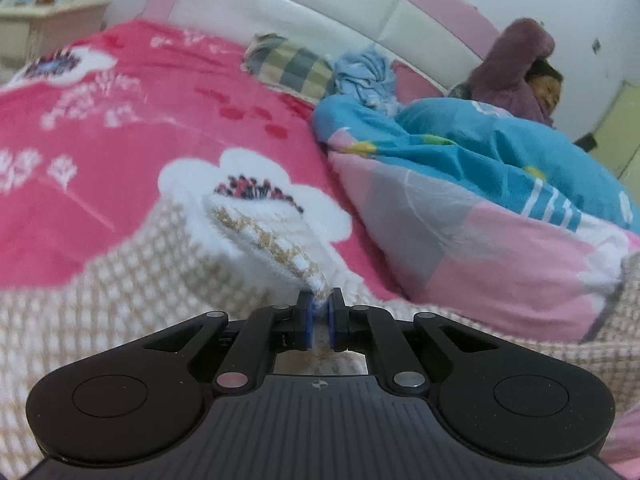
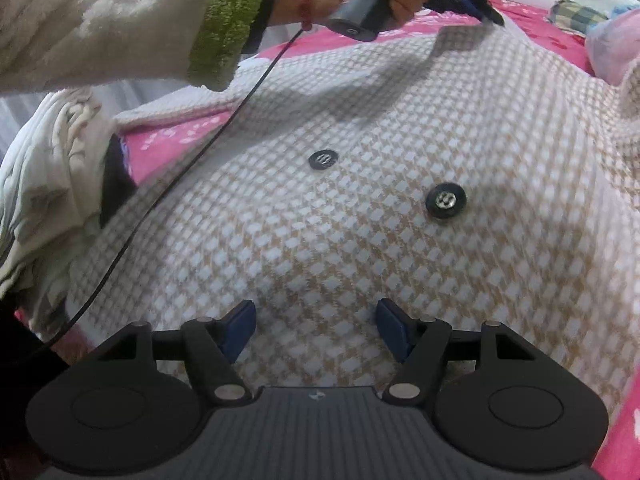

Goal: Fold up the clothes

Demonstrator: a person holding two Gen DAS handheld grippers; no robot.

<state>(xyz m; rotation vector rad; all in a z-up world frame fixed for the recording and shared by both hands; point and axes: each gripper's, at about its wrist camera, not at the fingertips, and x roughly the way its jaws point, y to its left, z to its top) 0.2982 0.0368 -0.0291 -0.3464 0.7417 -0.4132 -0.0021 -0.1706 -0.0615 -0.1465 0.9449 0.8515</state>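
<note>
Check garment (image 2: 360, 240): fuzzy knit cloth, beige/white; buttons (image 2: 446, 201) glossy dark w/ shiny metal centres. Grippers (image 2: 316, 326): matt black plastic, blue rubbery pads (image 1: 306, 312). Bedsheet (image 1: 120, 120): soft pink cloth. Headboard (image 1: 320, 12): glossy white leather-look.

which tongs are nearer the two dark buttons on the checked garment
Right. The right tongs hover open just below the buttons; the left tongs pinch the checked garment's far edge.
</note>
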